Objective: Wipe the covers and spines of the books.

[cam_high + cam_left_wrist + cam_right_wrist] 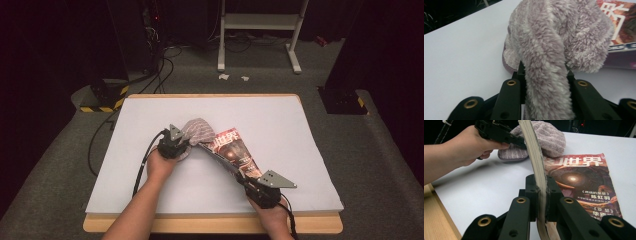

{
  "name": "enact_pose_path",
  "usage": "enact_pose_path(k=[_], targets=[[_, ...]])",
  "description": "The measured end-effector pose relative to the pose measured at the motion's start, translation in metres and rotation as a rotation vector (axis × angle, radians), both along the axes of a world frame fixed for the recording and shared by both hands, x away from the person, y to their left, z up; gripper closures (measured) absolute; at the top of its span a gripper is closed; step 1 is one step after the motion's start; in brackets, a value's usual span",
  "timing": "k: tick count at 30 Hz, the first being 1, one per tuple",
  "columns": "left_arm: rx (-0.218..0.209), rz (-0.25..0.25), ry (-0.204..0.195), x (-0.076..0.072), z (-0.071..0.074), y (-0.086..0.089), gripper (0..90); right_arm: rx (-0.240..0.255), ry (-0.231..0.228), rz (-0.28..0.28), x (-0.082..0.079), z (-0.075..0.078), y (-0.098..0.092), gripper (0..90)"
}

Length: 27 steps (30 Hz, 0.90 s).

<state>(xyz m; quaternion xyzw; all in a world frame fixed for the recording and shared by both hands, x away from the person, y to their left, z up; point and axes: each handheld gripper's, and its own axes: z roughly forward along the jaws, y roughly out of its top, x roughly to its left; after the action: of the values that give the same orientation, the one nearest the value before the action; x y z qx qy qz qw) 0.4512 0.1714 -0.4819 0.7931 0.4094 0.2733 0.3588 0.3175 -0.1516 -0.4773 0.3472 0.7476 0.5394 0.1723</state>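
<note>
Two grippers are busy on the white desk (150, 190): my left gripper (544, 72) has its fingers closed on a fluffy grey-pink towel (554, 37), which rises between them and bulges just beyond their tips, with its far side resting on the magazine (584, 187). My right gripper (541, 195) has its fingers pressed narrow on a thick bunch of the magazine's pages (534, 152), which stand up on edge straight out from the tips, while the red cover lies flat on the desk to the right of these fingers.
</note>
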Motion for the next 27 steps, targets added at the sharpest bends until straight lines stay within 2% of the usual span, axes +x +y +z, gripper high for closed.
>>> enact_pose_path(k=[4,8,10,12,15,17,18,19,21,25,27], targets=[[-0.030,-0.043,-0.019,-0.016,0.006,-0.010,70.8,-0.006,-0.004,0.000,-0.001,0.000,0.001,84.4],[-0.023,-0.074,-0.056,-0.037,0.013,-0.024,71.1,-0.009,-0.006,0.000,-0.001,-0.001,0.001,84.4],[-0.036,-0.088,-0.069,-0.045,0.015,-0.027,71.1,-0.009,-0.009,0.001,-0.001,-0.001,0.001,84.4],[-0.070,-0.140,-0.077,-0.054,0.018,-0.031,71.2,-0.012,-0.009,0.001,-0.001,-0.001,0.002,84.4],[-0.052,-0.186,-0.112,-0.071,0.024,-0.045,71.3,-0.027,-0.010,0.003,-0.001,-0.002,0.005,84.4],[-0.061,-0.221,-0.126,-0.082,0.029,-0.052,71.2,-0.027,-0.007,0.002,-0.001,-0.002,0.006,84.4],[-0.061,-0.221,-0.126,-0.082,0.029,-0.052,71.3,-0.026,-0.007,0.002,-0.001,-0.002,0.006,84.4],[-0.080,-0.249,-0.136,-0.092,0.034,-0.059,71.3,-0.026,-0.008,0.002,-0.001,-0.003,0.006,84.4],[-0.088,-0.276,-0.149,-0.101,0.039,-0.066,71.2,-0.026,-0.007,0.002,-0.001,-0.003,0.006,84.4],[-0.107,-0.329,-0.165,-0.117,0.049,-0.080,71.1,-0.023,-0.007,-0.001,-0.001,-0.003,0.006,84.4],[-0.102,-0.348,-0.173,-0.123,0.053,-0.086,70.9,-0.021,-0.007,-0.002,-0.001,-0.003,0.006,84.4]])
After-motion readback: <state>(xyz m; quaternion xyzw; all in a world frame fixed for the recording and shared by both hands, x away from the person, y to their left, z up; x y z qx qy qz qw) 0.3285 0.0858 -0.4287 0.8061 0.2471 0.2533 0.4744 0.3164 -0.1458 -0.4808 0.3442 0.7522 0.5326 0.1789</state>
